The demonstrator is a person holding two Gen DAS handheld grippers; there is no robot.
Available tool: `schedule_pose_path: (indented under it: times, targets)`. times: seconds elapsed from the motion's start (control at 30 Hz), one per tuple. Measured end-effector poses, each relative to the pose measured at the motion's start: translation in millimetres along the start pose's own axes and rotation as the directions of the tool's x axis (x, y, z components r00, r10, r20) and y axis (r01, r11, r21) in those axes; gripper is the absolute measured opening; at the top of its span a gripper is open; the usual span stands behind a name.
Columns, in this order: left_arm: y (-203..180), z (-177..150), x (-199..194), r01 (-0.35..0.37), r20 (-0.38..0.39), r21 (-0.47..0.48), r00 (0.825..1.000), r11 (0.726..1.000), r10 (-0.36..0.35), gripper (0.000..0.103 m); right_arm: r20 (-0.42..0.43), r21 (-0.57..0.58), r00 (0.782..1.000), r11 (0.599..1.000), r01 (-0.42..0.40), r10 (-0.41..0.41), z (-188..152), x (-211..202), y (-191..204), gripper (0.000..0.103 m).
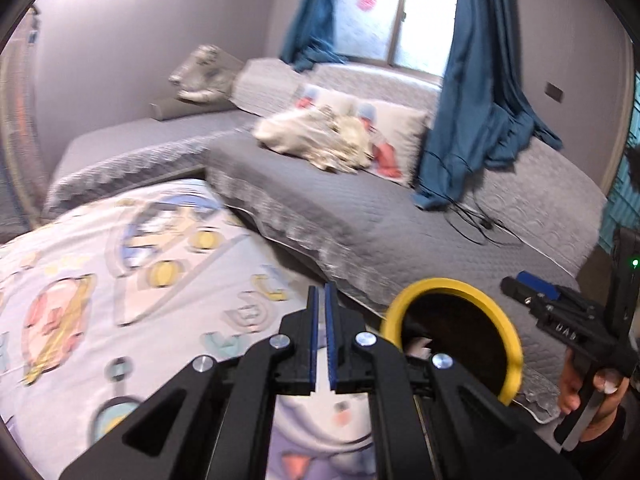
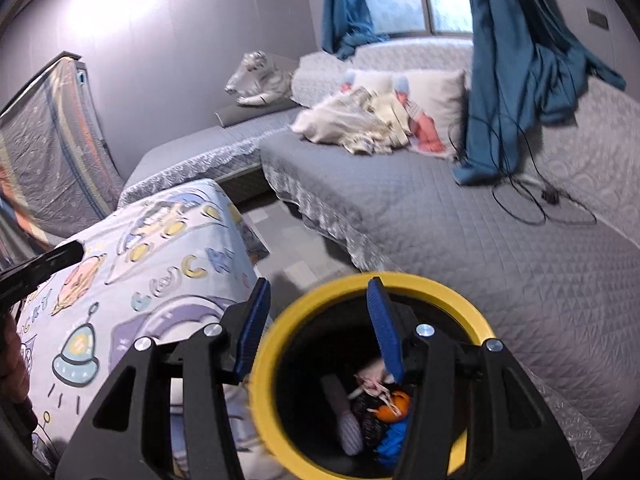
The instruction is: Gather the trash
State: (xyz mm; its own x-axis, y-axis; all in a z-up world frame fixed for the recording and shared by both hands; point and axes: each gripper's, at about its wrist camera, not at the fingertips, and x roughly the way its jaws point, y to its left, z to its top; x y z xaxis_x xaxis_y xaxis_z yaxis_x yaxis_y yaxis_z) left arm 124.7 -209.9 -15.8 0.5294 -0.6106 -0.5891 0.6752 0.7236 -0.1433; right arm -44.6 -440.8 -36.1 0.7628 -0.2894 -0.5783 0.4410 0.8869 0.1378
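A grey quilted sofa bed (image 2: 460, 220) runs along the window wall, with blue curtains (image 2: 512, 80) hanging onto it and black cables (image 2: 532, 200) trailing over its cover. Next to it lies a bed under a cartoon space-print sheet (image 1: 120, 280), with a strip of floor between the two. On the grey cover sit a crumpled cream cloth (image 2: 356, 128), printed pillows (image 2: 432, 96) behind it, and a plush white tiger (image 2: 260, 76) further back by the wall.

A yellow-rimmed trash bin (image 2: 272, 368) stands in the gap between the beds, close below both tools. Inside it lies mixed trash (image 2: 380, 408): orange, blue, dark and pale pieces.

The right claw (image 2: 320, 328) is spread wide, its blue pads straddling the near-left rim of the bin, one finger outside and one over the opening; nothing sits between them. The left claw (image 1: 322, 340) is pressed nearly together with only a thin slit between the pads, hovering above the printed sheet just left of the bin, pinching nothing.
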Motion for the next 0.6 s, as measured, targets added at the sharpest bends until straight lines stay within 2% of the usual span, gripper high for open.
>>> schedule_pose_path:
  times: [0.1,0.17,0.23,0.3,0.37,0.53,0.6]
  targets:
    - [27.3,-7.1,-29.3,-0.048,0.030,-0.032,0.998,0.998,0.049,0.002,0.024,-0.031,1.000,0.999,-0.017,0.018,2.1,-5.5,30.3,0.048]
    - [46.6,-15.0,-55.2,-0.126,0.068,-0.041,0.989,0.991,0.129,0.002,0.037,-0.047,0.999,0.998,-0.035,0.037,2.9,-9.5,46.3,0.048]
    - [63.8,-23.5,-76.1,-0.168,0.088,-0.059,0.981,0.984,0.173,0.002,0.055,-0.070,0.997,0.996,-0.053,0.057,1.8,-14.4,66.3,0.053]
    - [81.3,-37.4,-97.7,-0.215,0.100,-0.088,0.969,0.973,0.224,0.002,0.067,-0.081,0.993,0.993,-0.087,0.093,-1.0,-20.4,84.3,0.054]
    - [91.0,-50.0,-113.7,-0.240,0.111,-0.117,0.961,0.964,0.253,0.002,0.077,-0.102,0.988,0.987,-0.122,0.130,-5.7,-27.0,105.4,0.054]
    - [101.5,-87.7,-146.2,-0.322,0.150,-0.171,0.925,0.931,0.348,0.002,0.124,-0.172,0.982,0.978,-0.121,0.143,-22.3,-40.5,150.2,0.057]
    - [107.5,-100.9,-153.1,-0.331,0.144,-0.209,0.920,0.920,0.363,0.002,0.132,-0.178,0.979,0.976,-0.129,0.153,-29.4,-45.1,162.0,0.057]
